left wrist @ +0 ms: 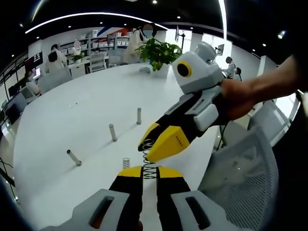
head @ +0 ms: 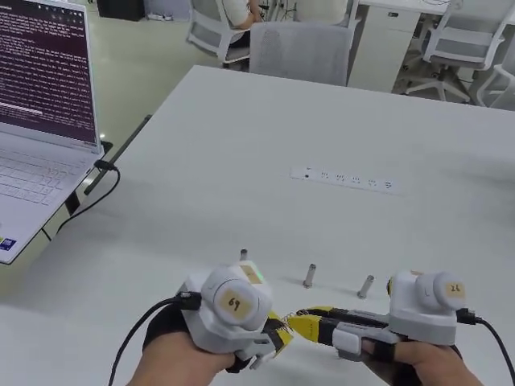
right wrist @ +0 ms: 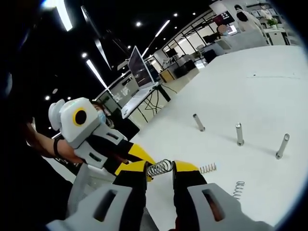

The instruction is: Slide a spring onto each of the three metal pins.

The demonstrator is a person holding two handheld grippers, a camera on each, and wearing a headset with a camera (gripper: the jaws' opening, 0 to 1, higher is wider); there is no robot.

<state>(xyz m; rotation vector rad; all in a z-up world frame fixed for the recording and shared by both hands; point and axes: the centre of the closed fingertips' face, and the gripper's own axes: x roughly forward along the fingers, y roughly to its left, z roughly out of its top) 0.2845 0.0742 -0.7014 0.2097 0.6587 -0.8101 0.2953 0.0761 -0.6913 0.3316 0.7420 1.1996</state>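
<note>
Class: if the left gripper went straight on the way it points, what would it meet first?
The right gripper: its yellow jaws sit just ahead of the left gripper, at the far end of the spring between them. Likely at once, though depth is unclear.

I held two of them, my left hand-held gripper [head: 282, 331] and my right hand-held gripper [head: 304, 323]. Ahead of them on the counter [head: 241, 145] I counted three metal pins: a left pin [head: 244, 255], a middle pin [head: 310, 275] and a right pin [head: 366, 286]. I counted three springs: a first spring [right wrist: 160, 167] at the tips of both hand-held grippers, and a second spring [right wrist: 208, 168] and a third spring [right wrist: 239, 188] lying just right of my right one. Farther ahead lay one power strip [head: 344, 178], and well to the left of my left hand-held gripper stood one laptop [head: 40, 121].
</note>
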